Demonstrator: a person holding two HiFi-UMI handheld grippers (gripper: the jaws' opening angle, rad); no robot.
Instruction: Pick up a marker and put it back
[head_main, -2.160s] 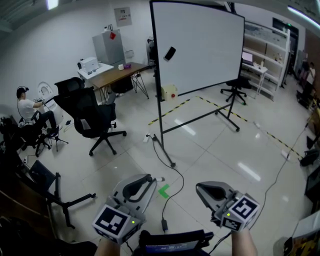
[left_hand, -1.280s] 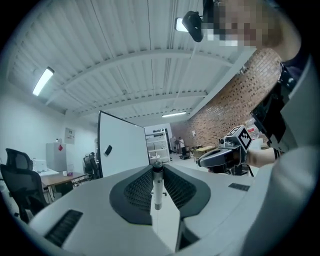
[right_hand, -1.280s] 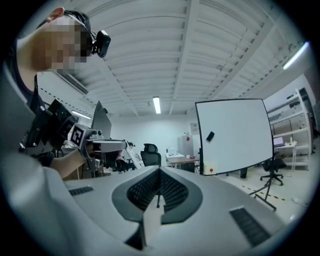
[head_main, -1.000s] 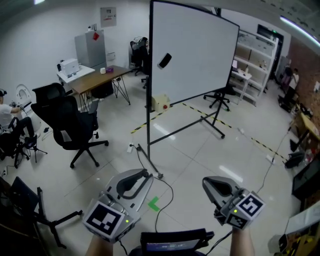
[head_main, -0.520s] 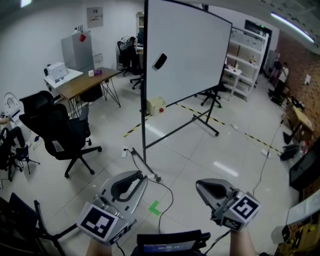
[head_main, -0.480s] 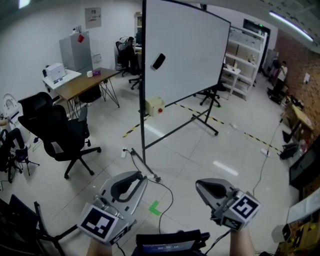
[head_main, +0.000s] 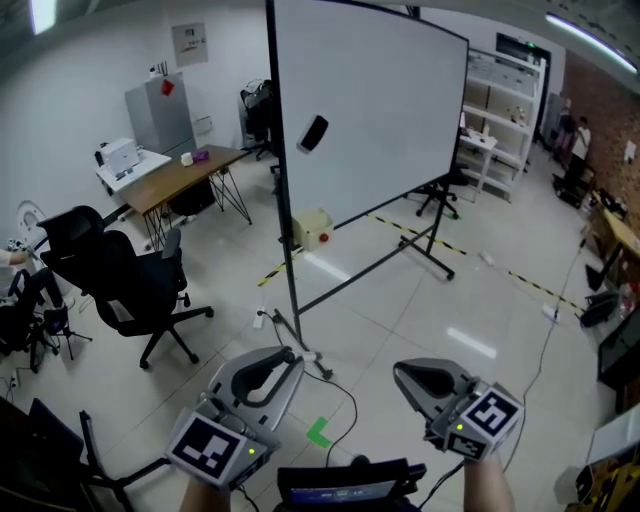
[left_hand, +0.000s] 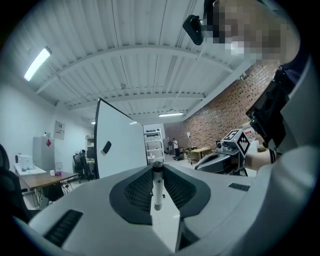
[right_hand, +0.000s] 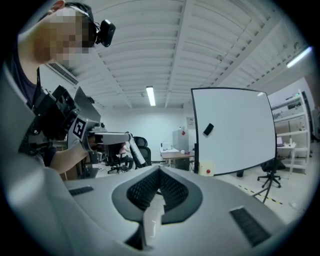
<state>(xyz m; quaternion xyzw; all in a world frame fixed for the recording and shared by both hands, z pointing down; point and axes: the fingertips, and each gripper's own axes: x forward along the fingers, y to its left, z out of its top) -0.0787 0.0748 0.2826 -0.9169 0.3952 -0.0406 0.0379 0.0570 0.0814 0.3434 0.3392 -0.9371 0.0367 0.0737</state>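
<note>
A white marker (left_hand: 158, 186) stands upright between the jaws of my left gripper (left_hand: 158, 167), which is shut on it. In the right gripper view the marker (right_hand: 135, 151) sticks out of the left gripper (right_hand: 107, 136). In the head view the left gripper (head_main: 290, 356) is at the bottom left and the right gripper (head_main: 400, 372) at the bottom right, both pointing toward a large whiteboard (head_main: 380, 100) on a wheeled stand. A black eraser (head_main: 313, 132) sticks to the board. My right gripper (right_hand: 160, 172) has its jaws together with nothing between them.
Black office chairs (head_main: 130, 290) stand to the left, with a wooden table (head_main: 185, 172) behind them. A cable (head_main: 345, 395) and a green tape mark (head_main: 318, 432) lie on the floor ahead. Shelves (head_main: 510, 90) are at the back right, and a yellow-black tape line (head_main: 520, 275) crosses the floor.
The room has shifted in the head view: the whiteboard's post has slid left and the board looks larger. Both grippers keep their places at the bottom, and the marker stays held.
</note>
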